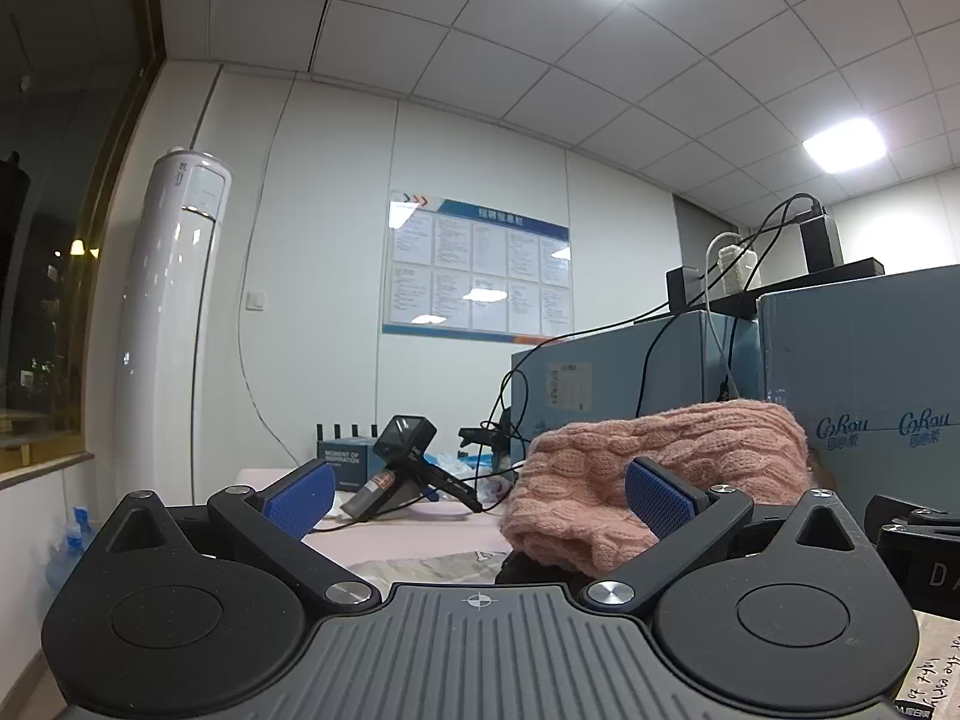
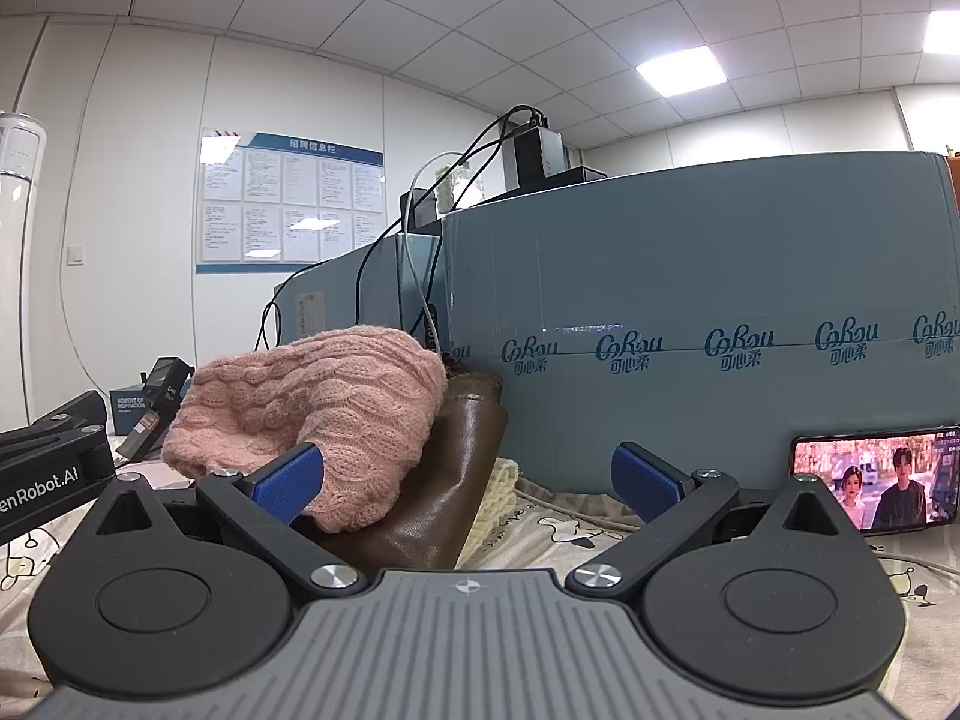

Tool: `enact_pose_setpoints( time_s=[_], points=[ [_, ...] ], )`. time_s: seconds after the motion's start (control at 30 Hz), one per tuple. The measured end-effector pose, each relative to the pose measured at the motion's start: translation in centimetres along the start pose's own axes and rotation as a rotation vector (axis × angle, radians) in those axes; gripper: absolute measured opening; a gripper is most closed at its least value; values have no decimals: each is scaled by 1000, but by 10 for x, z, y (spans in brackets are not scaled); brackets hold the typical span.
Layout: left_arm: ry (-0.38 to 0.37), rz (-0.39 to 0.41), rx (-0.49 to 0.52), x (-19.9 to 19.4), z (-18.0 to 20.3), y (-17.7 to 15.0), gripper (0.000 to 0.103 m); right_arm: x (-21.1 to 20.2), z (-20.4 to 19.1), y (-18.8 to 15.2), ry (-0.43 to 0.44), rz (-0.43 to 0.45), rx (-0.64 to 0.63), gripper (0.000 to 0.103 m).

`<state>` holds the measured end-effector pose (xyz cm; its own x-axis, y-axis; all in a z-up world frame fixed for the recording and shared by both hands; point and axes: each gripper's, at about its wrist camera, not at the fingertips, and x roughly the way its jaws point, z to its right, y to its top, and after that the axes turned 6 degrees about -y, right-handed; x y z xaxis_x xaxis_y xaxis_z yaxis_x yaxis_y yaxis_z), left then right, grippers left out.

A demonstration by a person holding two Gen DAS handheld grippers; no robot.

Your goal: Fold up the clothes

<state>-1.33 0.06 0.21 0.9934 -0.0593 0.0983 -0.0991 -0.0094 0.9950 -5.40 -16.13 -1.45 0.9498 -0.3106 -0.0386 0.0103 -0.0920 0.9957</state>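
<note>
**Both tools empty before the pile**

Left wrist view: the left tool [image 1: 480, 498] sits low, its blue pads spread apart with nothing between them. The pink knit sweater [image 1: 654, 474] lies bunched just ahead and to the right, on the patterned sheet [image 1: 414, 570], backed by blue cartons [image 1: 870, 360]; whatever the cartons hold is hidden.

Right wrist view: the right tool [image 2: 468, 483] is likewise spread and empty. The sweater rests on top of a brown leather garment [image 2: 444, 480], probably heaped there awaiting folding. A phone [image 2: 876, 480] leans against the carton, screen facing the person.
</note>
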Motion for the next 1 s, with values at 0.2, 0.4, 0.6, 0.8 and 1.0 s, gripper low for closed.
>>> enact_pose_setpoints(
  time_s=[0.2,0.4,0.6,0.8,1.0],
  points=[
    [-3,1,-1,0,0,0,103,0,0,0,1,-1,0,103],
    [-7,0,-1,0,0,0,103,0,0,0,2,-3,0,103],
    [-9,0,-2,0,0,0,103,0,0,0,3,-4,0,103],
    [-10,-1,-3,1,-1,0,103,0,0,0,2,-4,1,103],
    [-10,-1,-4,1,-1,0,103,0,0,0,3,-5,0,103]
  ],
)
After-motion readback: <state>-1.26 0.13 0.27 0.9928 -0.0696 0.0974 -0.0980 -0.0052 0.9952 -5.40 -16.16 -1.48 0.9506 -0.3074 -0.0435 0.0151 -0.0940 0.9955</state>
